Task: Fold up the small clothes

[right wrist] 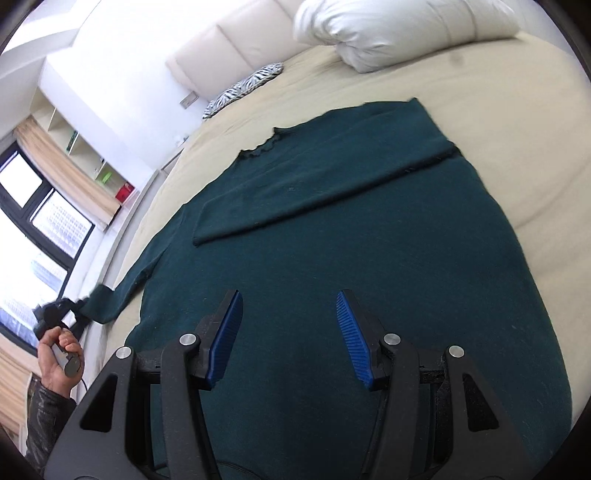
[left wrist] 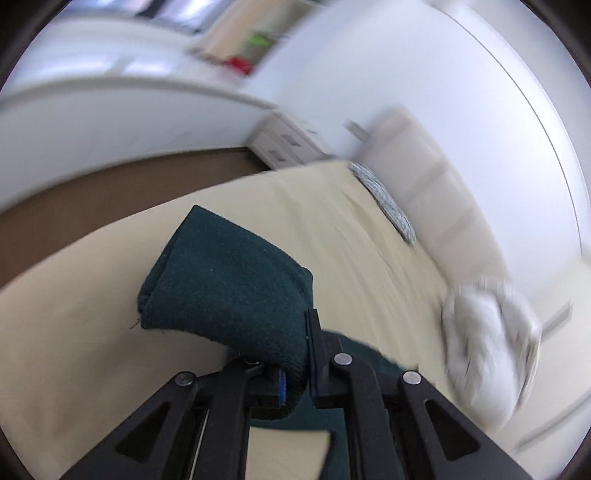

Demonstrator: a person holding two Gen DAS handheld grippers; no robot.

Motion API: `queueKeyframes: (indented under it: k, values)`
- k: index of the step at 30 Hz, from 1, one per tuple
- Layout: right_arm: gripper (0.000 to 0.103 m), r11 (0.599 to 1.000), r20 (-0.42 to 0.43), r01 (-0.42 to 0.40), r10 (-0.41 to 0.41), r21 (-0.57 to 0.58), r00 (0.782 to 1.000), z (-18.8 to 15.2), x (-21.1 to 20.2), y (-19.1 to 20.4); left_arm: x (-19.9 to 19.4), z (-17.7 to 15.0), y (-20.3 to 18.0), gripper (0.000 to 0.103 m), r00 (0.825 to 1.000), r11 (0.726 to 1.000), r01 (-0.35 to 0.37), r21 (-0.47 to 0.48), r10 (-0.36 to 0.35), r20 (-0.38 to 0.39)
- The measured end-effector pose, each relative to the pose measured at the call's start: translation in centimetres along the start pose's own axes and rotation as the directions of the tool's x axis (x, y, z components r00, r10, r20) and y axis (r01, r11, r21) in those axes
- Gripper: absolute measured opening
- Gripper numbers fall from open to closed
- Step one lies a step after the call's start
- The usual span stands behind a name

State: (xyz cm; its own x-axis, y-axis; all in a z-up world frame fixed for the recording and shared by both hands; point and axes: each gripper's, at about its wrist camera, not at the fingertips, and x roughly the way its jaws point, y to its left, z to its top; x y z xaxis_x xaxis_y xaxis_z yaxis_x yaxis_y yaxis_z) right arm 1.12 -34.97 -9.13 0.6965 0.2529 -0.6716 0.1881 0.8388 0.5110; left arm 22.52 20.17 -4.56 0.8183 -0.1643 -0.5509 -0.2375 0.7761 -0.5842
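One dark green sweater spread flat on one beige bed, one white pillow at twelve o'clock, left gripper clamped on the sleeve cuff, right gripper half open, empty, above the sweater's body

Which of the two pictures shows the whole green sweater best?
The right wrist view: the sweater lies spread on the bed, one sleeve folded across it, the right claw open above. The left wrist view shows only the other sleeve's cuff, pinched in the left claw.
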Motion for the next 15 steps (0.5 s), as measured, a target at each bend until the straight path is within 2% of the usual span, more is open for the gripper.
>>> queueKeyframes:
  k: [2,4,5,7,9,10,11,12,13,14,15]
  values:
    - [0.051,1.0,0.01,-0.003,0.003,0.019,1.0,-0.1,-0.6,-1.0,1.0,-2.5,-6.4,0.009,0.999,0.979,0.026,0.204,-0.018,-0.038]
    - [0.051,0.999,0.024,-0.005,0.004,0.031,1.0,0.0,-1.2,-1.8,2.1,-7.0,-12.8,0.009,0.998,0.906,0.042,0.421,-0.018,-0.06]
    - [0.051,0.999,0.032,-0.005,0.003,0.038,0.999,0.0,-1.6,-2.2,2.5,-8.7,-14.7,0.009,0.997,0.875,0.047,0.481,-0.016,-0.07]
    - [0.051,0.998,0.046,-0.004,0.002,0.055,0.999,0.1,-2.2,-3.2,4.0,-13.5,-18.4,0.01,0.995,0.795,0.065,0.604,-0.003,-0.104]
    - [0.051,0.997,0.053,0.002,-0.006,0.072,0.999,0.2,-2.6,-4.2,5.6,-17.4,-20.4,0.013,0.99,0.724,0.075,0.686,0.031,-0.14]
    - [0.051,0.996,0.055,0.003,-0.008,0.085,0.998,0.2,-2.8,-4.8,6.3,-19.2,-20.8,0.02,0.986,0.692,0.074,0.718,0.059,-0.159]
    - [0.051,0.996,0.056,0.005,-0.01,0.091,0.998,0.3,-3.0,-5.3,6.9,-20.7,-20.9,0.034,0.981,0.664,0.073,0.744,0.086,-0.174]
    - [0.051,0.995,0.055,0.012,-0.017,0.096,0.998,0.3,-3.1,-5.8,7.1,-22.0,-21.0,0.044,0.978,0.632,0.074,0.771,0.105,-0.18]
    - [0.051,0.995,0.054,0.017,-0.023,0.1,0.998,0.4,-3.2,-6.1,7.0,-23.2,-20.9,0.06,0.978,0.592,0.068,0.803,0.121,-0.172]
    - [0.051,0.995,0.051,0.022,-0.027,0.102,0.998,0.4,-3.2,-6.4,6.8,-24.0,-20.7,0.063,0.979,0.557,0.059,0.828,0.13,-0.157]
    - [0.051,0.994,0.048,0.028,-0.033,0.102,0.998,0.5,-3.0,-6.6,6.5,-24.3,-20.5,0.063,0.979,0.54,0.057,0.84,0.135,-0.153]
